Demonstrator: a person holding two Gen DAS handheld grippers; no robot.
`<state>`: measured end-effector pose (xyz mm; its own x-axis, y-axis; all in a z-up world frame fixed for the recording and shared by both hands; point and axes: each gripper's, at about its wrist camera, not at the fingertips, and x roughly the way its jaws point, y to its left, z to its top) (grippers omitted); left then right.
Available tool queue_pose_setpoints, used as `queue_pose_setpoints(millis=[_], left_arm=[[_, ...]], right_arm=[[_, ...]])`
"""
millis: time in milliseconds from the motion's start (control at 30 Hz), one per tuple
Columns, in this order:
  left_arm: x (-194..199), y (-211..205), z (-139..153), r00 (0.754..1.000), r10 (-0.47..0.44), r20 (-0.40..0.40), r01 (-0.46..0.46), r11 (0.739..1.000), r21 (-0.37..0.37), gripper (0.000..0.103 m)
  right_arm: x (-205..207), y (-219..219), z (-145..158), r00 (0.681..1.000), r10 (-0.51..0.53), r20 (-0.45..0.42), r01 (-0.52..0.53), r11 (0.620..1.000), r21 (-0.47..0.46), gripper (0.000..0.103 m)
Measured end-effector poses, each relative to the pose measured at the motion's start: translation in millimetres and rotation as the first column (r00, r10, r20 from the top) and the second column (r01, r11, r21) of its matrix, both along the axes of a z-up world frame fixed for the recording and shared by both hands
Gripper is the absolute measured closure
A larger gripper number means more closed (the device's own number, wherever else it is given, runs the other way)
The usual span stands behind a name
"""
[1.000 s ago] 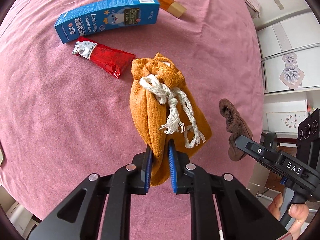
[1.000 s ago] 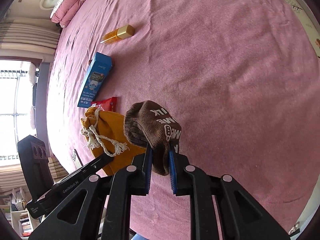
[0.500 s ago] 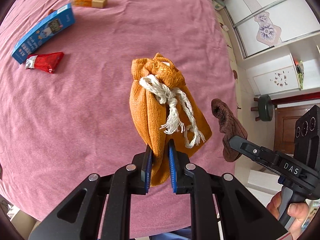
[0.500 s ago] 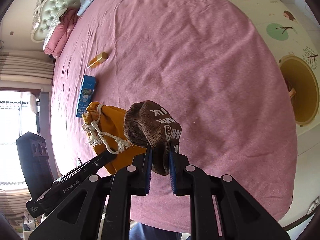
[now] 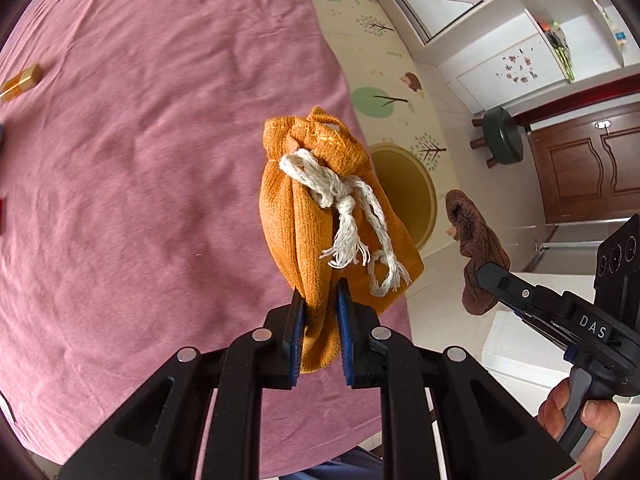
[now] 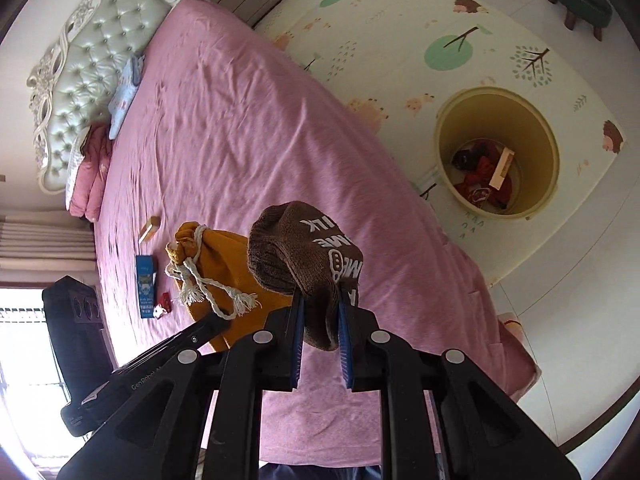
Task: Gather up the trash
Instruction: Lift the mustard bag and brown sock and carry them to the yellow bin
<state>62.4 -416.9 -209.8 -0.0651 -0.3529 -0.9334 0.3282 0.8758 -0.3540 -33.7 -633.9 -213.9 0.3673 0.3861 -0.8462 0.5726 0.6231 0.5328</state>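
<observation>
While I look down my left wrist camera, the left gripper [image 5: 320, 320] has its blue pads pinching the bottom of an orange drawstring pouch [image 5: 316, 216], which stands up past the fingertips with its white cord [image 5: 344, 216] knotted and trailing. Under and left of the fingers lies the pink bedspread [image 5: 152, 184]; right of the pouch, partly hidden behind it, sits the yellow bin [image 5: 424, 200] on the floor mat. Farther right I see the right gripper [image 5: 486, 276] clamped on a brown sock [image 5: 476, 248], with a hand [image 5: 576, 420] on its handle. From my right wrist camera, the right gripper [image 6: 320, 320] pinches the brown sock [image 6: 308, 256] between its pads. Left of the fingers hangs the pouch [image 6: 224, 264]. Ahead and right, well apart from the fingertips, the bin [image 6: 444, 128] stands open with red scraps [image 6: 480, 184] inside.
</observation>
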Motion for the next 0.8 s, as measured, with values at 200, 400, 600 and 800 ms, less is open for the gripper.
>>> queue_pose_setpoints(millis=[200,400,600,800], left_arm=[[1,-76,-9,0.994,-0.11,-0.009,0.11,0.994,-0.002,0.088],[7,-151,-21,0.977,-0.21,-0.016,0.21,0.978,-0.003,0.088],[15,-210,-36,0.958,-0.285,-0.027,0.286,0.958,0.009,0.088],[22,-250,-48,0.94,-0.34,-0.033,0.341,0.94,0.016,0.088]], right_arm=[[-29,-71,-10,0.99,-0.144,-0.012,0.144,0.99,-0.008,0.088],[-43,-126,-23,0.971,-0.239,-0.025,0.239,0.971,-0.017,0.088],[-38,-166,-35,0.958,-0.286,-0.033,0.285,0.958,-0.026,0.088],[-29,-194,-38,0.948,-0.317,-0.024,0.316,0.948,-0.032,0.085]])
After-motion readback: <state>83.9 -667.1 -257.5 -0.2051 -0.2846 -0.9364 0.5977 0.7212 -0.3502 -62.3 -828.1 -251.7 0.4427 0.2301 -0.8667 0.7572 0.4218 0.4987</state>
